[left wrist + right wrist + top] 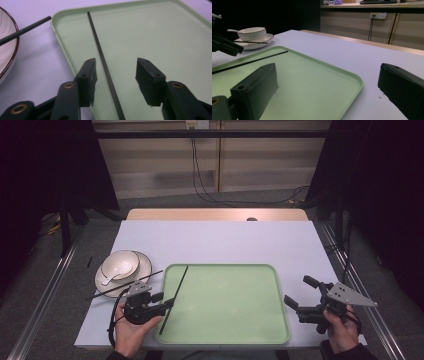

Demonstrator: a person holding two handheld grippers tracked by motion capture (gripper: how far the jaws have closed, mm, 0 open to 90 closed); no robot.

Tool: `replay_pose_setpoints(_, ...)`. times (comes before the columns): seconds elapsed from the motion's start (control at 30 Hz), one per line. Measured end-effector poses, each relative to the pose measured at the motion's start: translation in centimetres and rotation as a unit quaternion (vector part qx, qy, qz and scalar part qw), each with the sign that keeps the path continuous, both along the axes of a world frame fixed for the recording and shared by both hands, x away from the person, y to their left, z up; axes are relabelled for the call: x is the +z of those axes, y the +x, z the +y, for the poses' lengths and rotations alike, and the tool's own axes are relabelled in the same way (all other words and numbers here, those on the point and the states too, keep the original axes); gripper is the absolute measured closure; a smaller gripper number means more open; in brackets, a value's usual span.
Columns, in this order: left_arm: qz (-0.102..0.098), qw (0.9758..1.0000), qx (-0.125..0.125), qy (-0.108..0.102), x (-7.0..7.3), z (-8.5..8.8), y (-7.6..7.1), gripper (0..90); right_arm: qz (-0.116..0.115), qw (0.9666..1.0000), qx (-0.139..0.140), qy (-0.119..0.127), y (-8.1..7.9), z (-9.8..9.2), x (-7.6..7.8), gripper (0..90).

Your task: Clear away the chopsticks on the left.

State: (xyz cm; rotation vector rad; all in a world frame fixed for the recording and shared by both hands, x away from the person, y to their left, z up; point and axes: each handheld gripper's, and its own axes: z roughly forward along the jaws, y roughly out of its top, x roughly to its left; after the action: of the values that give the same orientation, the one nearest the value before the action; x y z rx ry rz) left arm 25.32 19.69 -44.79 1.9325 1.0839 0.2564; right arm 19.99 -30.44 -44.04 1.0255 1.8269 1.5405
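Kid: Bowl [120,264] and plate [142,268] sit at the far left of the table [225,240], right?

Helper: Yes. A spoon [111,278] lies in the bowl, and one black stick [125,284] rests across the plate.

Kid: Where is the other stick?

Helper: The second stick [101,51] lies on the green tray [160,32], along its left side. The left gripper [116,77] is over its near end, jaws spread wide, one on each side of the stick, not touching it.

Kid: So it wants to grab it?

Helper: I think so. It should go lower, keep the stick in the middle, then squeeze slowly so the thin stick does not roll away.

Kid: And the other gripper?

Helper: The right gripper [301,294] waits just past the tray's right edge, jaws wide too, holding nothing.
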Motion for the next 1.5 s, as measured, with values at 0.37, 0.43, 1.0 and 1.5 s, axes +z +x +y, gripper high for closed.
replay_pose_setpoints(0.37,-0.105,0.9925,-0.063,-0.005,0.8,3.2,-1.4,21.8,0.000,1.0000,-0.001,0.000,0.0,0.0,0.0,2.0)
replay_pose_setpoints(0.43,-0.118,0.9907,-0.068,0.001,0.9,3.7,-1.6,19.1,0.000,1.0000,-0.001,-0.002,0.0,0.0,0.0,2.0)
replay_pose_setpoints(1.0,-0.121,0.9917,-0.045,-0.004,1.9,10.3,-2.6,14.5,-0.002,1.0000,-0.002,-0.002,0.0,0.0,0.0,2.0)
replay_pose_setpoints(1.5,-0.094,0.9944,-0.039,0.029,2.3,17.1,0.2,33.1,-0.002,1.0000,-0.003,-0.002,0.0,0.1,0.0,2.0)
